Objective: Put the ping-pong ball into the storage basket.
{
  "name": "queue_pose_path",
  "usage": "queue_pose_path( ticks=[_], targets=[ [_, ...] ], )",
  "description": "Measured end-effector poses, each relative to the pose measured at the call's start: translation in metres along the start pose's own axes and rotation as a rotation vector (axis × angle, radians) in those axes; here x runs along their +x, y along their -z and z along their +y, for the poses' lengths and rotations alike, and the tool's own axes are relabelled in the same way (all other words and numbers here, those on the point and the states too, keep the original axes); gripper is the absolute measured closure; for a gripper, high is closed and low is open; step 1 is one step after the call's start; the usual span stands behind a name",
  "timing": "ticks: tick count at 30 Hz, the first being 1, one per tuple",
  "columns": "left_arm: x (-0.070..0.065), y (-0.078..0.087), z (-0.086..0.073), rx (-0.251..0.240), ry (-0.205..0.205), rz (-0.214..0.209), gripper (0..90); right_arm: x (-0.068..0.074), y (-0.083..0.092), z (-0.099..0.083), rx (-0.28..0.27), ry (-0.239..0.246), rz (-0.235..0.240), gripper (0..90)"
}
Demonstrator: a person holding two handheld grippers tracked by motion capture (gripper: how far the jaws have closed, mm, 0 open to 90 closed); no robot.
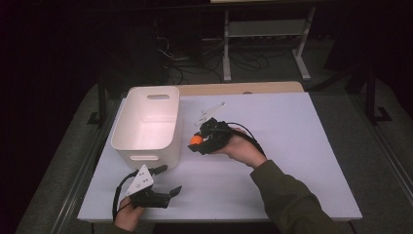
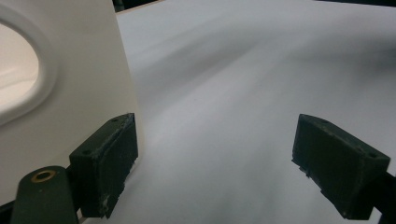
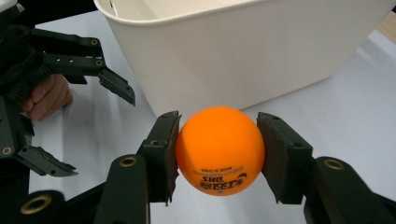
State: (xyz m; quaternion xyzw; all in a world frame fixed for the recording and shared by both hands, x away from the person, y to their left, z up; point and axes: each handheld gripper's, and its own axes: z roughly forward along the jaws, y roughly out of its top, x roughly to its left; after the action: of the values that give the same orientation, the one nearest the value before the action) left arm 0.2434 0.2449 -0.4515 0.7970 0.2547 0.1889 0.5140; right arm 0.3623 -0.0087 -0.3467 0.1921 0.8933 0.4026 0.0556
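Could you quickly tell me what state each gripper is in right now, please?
Left gripper: open, holding nothing.
Right gripper: shut on the orange ball.

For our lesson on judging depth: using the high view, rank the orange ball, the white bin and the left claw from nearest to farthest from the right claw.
1. Orange ball: gripped in the right claw.
2. White bin: just to its left.
3. Left claw: nearer the table's front edge, open.
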Motion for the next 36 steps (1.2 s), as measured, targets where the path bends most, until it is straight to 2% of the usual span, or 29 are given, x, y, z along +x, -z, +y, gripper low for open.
queue_pose_path(
  ticks=[36],
  targets=[
    [0.000,0.000,0.000,0.000,-0.003,0.002,14.1,-0.006,0.024,0.035,-0.059,-0.010,0.017,49.6]
  ],
)
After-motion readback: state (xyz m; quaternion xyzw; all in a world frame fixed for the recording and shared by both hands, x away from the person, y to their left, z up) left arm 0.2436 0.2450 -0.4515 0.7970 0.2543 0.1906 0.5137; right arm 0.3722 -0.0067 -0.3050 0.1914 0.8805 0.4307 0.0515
